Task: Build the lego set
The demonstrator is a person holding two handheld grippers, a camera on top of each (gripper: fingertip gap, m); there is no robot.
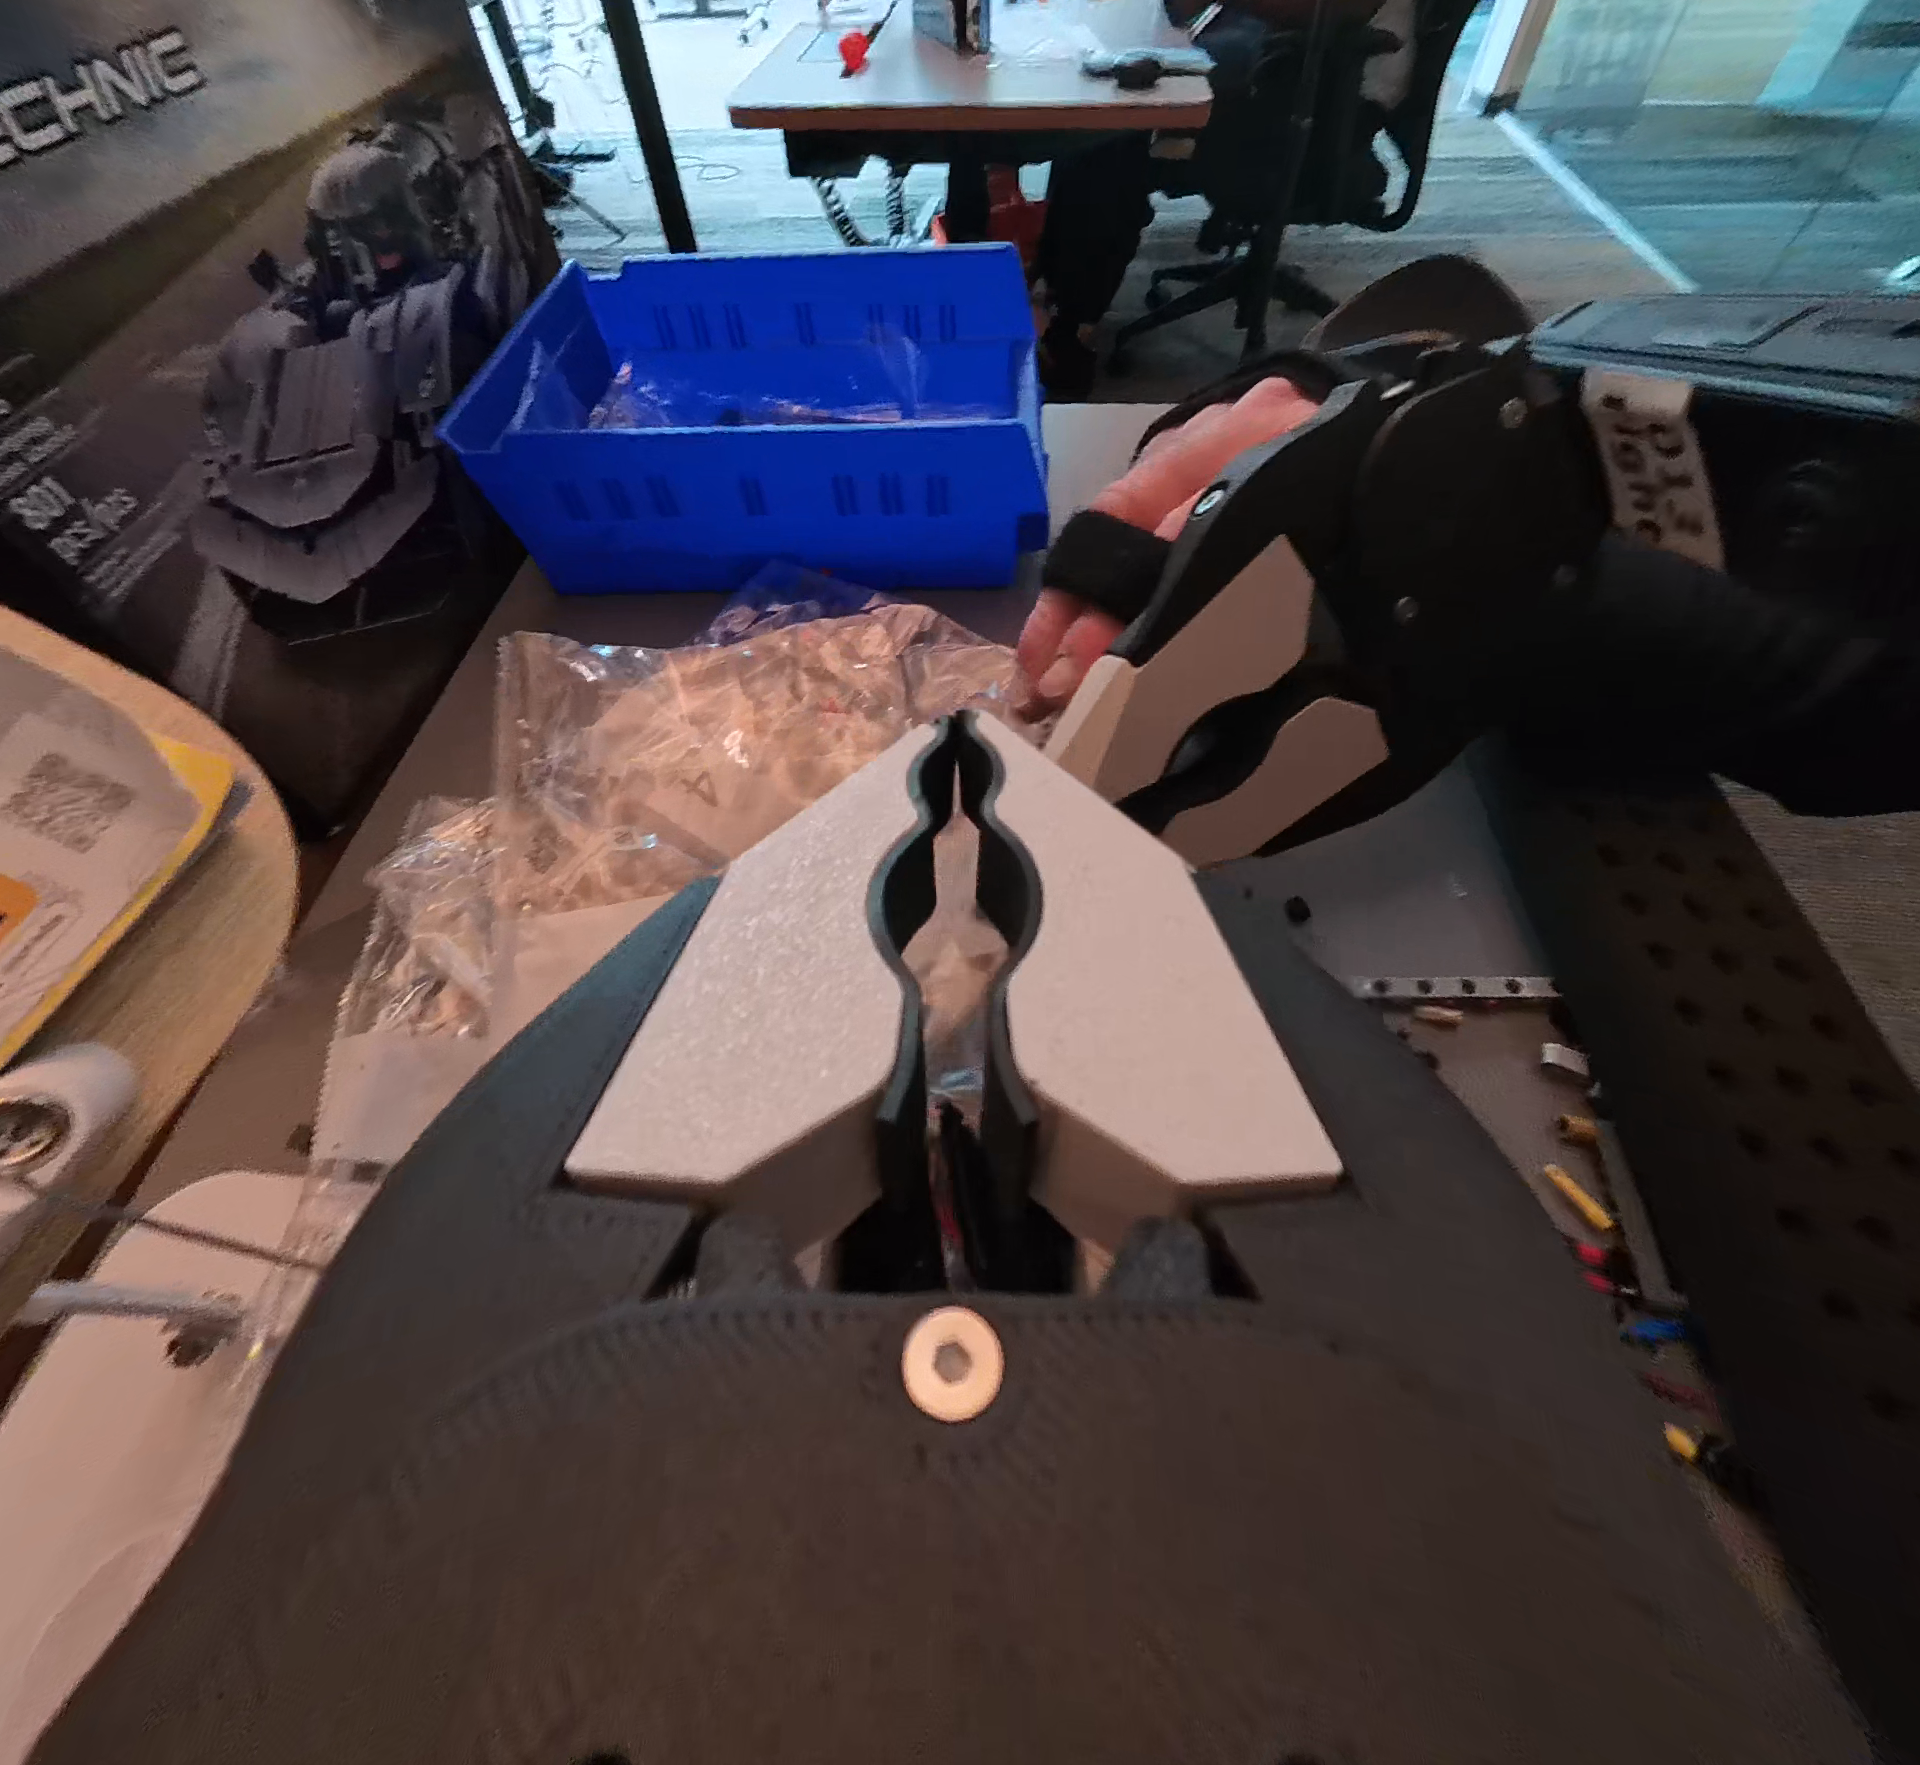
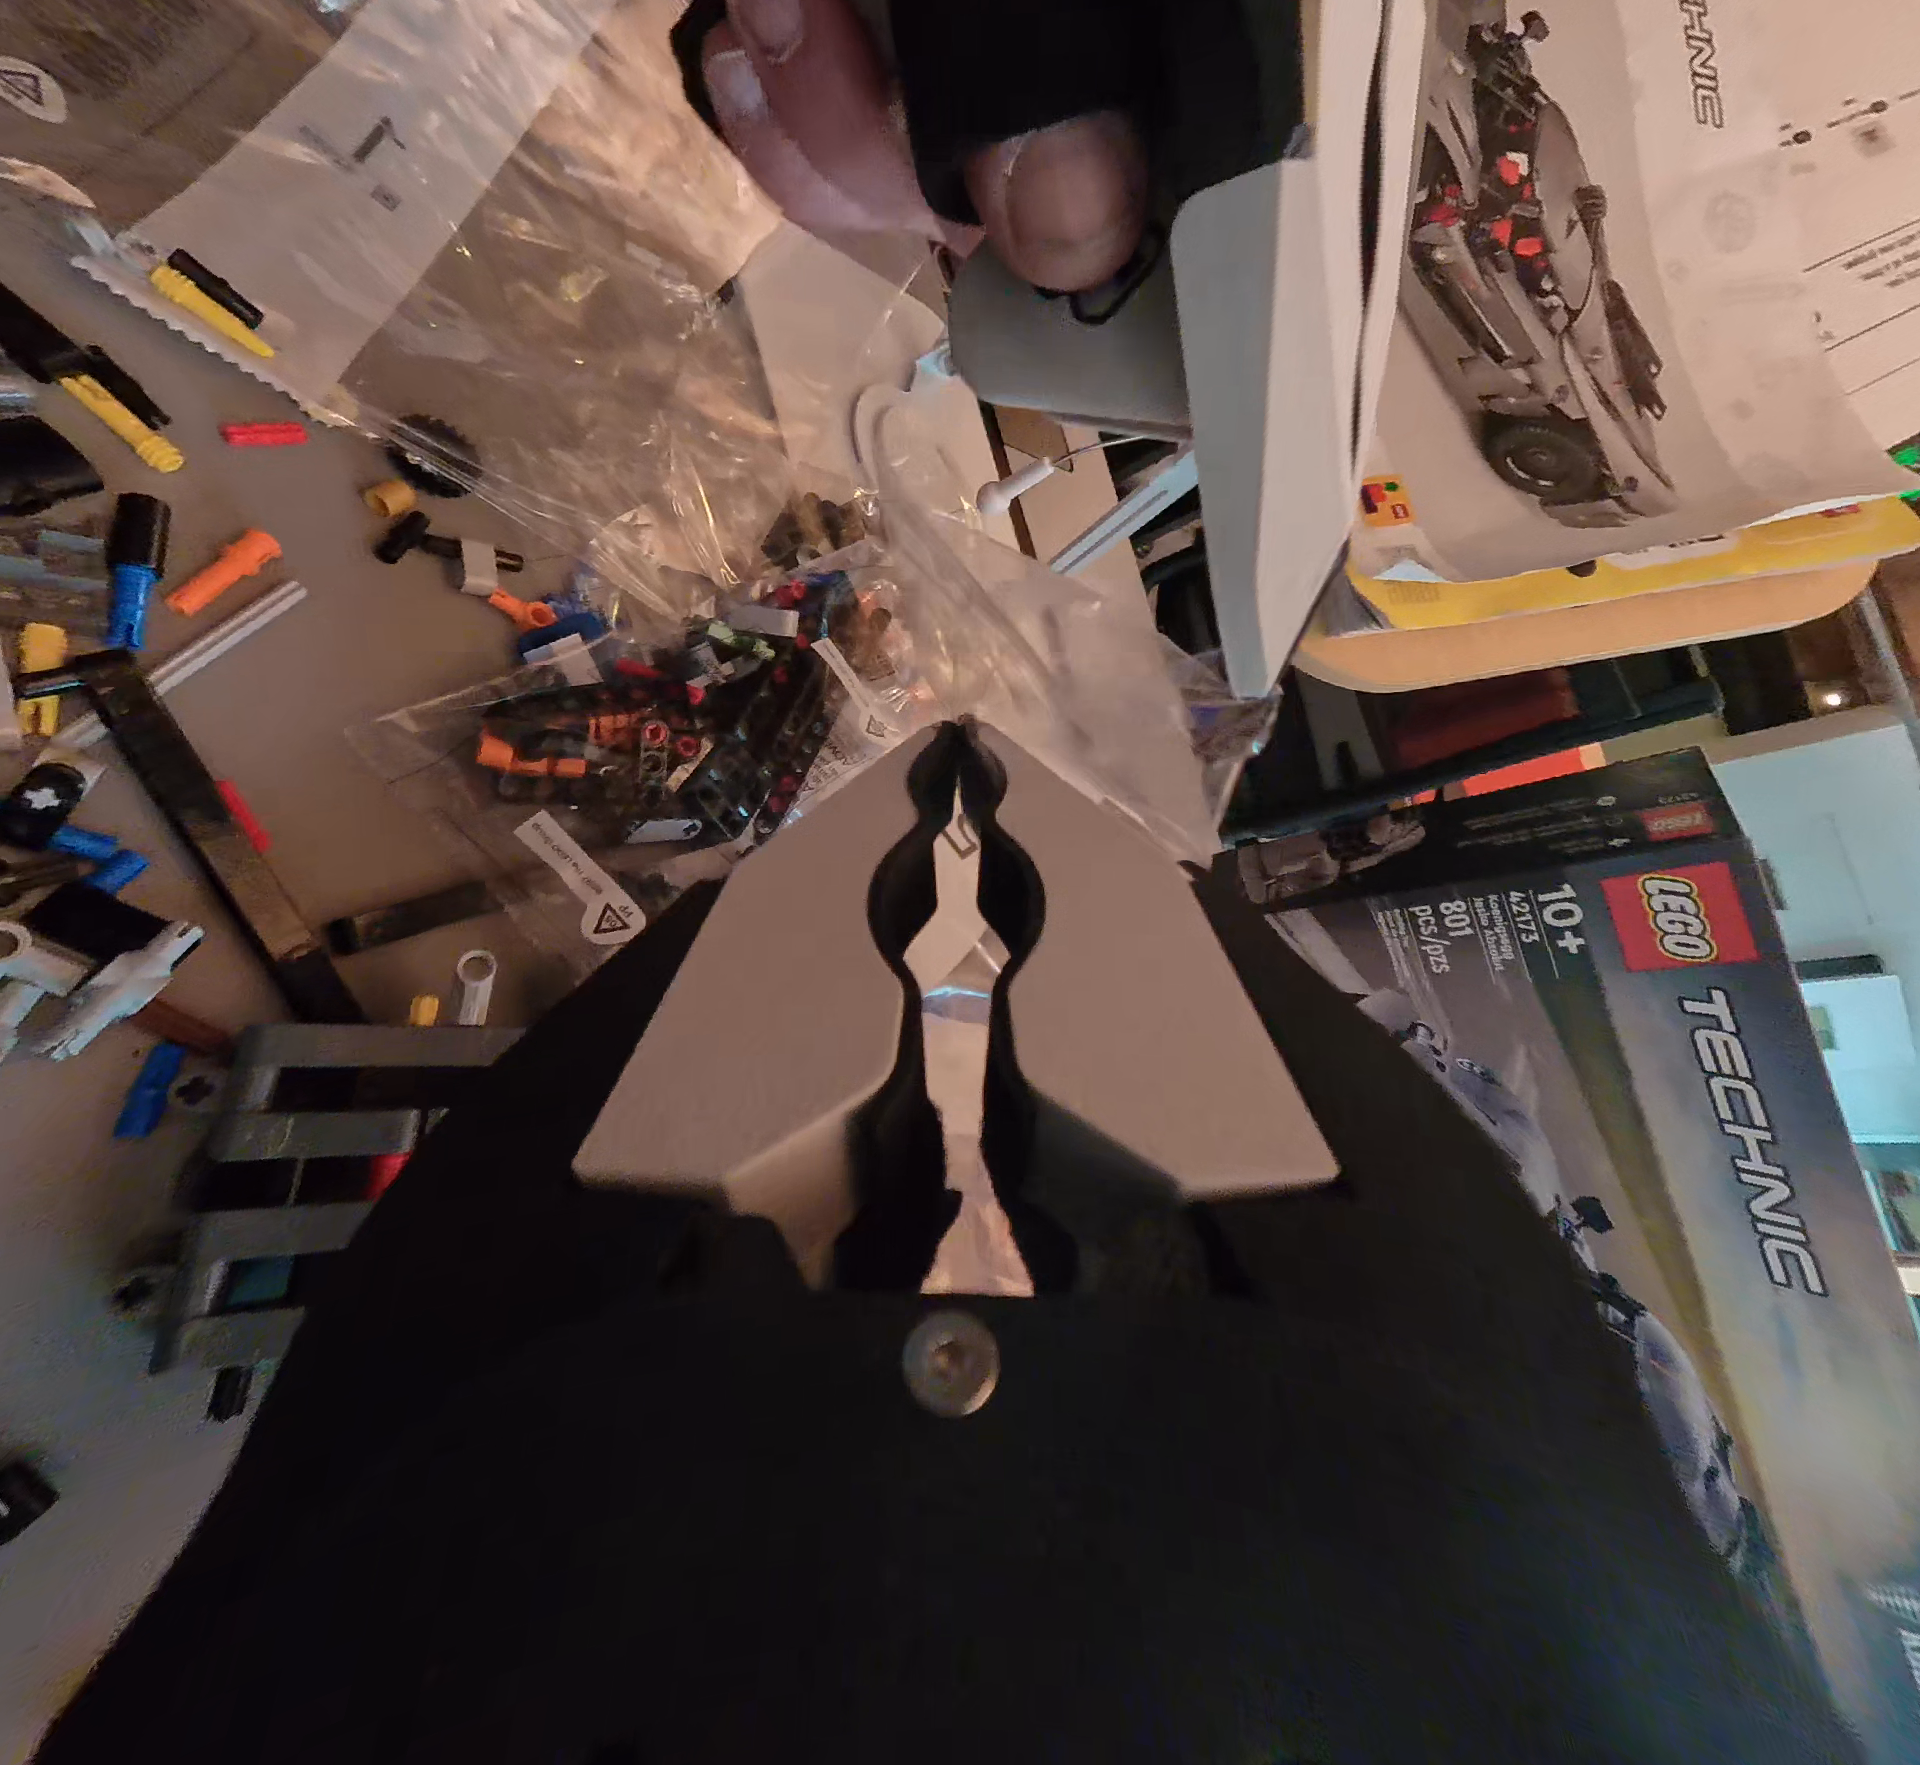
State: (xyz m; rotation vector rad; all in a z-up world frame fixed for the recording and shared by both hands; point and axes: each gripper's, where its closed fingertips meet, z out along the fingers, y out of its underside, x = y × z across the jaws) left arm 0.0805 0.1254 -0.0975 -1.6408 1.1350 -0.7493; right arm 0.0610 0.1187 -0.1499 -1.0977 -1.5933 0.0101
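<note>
In the left wrist view, the left gripper (image 1: 958,728) has its fingers pressed together at the tips, seemingly nipping the edge of a clear plastic bag (image 1: 727,728) lying on the table (image 1: 468,728), though the film itself is hard to make out between the pads. A blue bin (image 1: 748,468) sits beyond the bag, the dark set box (image 1: 239,281) stands far left, and the other gripper (image 1: 1455,552) reaches in from the right. In the right wrist view, the right gripper (image 2: 958,733) is likewise clenched, its tips pinching the film of a parts bag (image 2: 665,749) full of small black, orange and red pieces; loose pins and beams (image 2: 135,510) are scattered to the left, with the instruction booklet (image 2: 1662,209) far right. If both pull apart sharply, the bag may burst and fling pieces off the table; thin film could also slip from either pinch.
</note>
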